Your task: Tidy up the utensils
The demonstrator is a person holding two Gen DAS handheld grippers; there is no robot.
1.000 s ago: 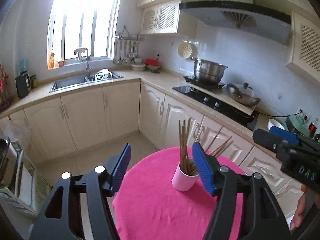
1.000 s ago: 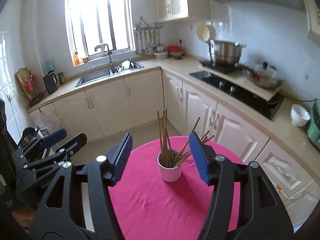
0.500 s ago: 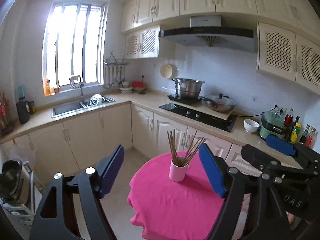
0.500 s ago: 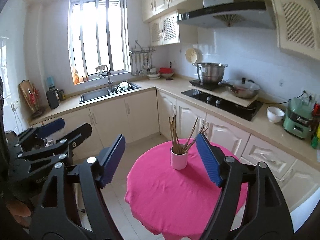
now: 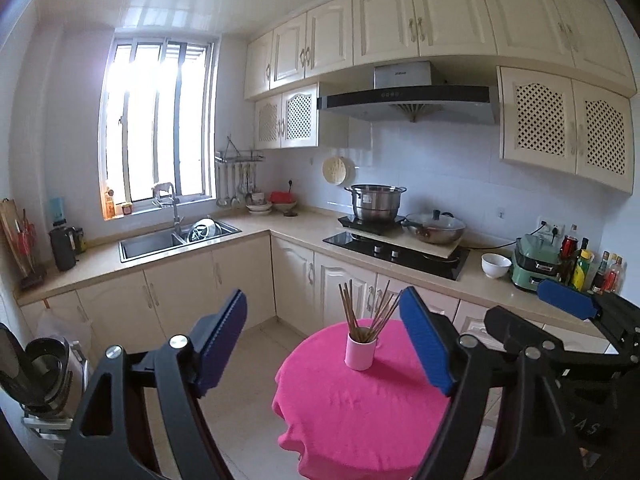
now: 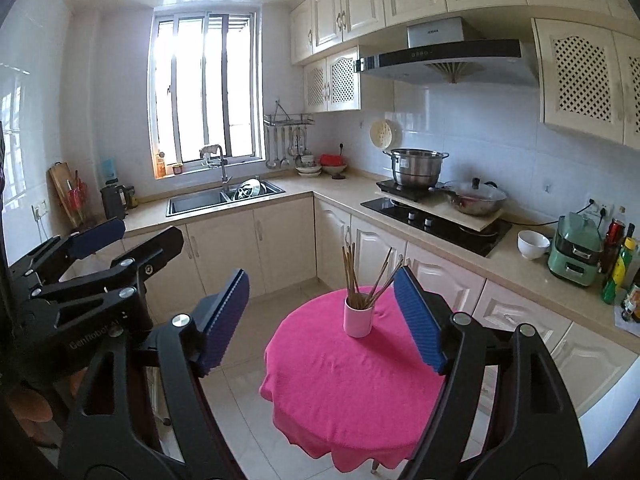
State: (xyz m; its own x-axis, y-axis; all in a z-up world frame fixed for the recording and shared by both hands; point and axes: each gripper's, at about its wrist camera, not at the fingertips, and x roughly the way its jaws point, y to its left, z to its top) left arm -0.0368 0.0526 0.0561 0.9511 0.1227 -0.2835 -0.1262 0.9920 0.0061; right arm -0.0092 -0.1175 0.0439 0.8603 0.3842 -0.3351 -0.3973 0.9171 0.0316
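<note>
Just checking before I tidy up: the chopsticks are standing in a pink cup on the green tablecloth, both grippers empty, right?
Not quite: the tablecloth is pink, not green, as the right wrist view shows. The chopsticks do stand in the pink cup, and both grippers are empty.

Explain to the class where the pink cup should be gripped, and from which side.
Grip the pink cup on its straight cylindrical wall, below the rim, coming in level from the near side. The chopsticks fan upward out of its mouth, probably blocking a grasp from above.
</note>
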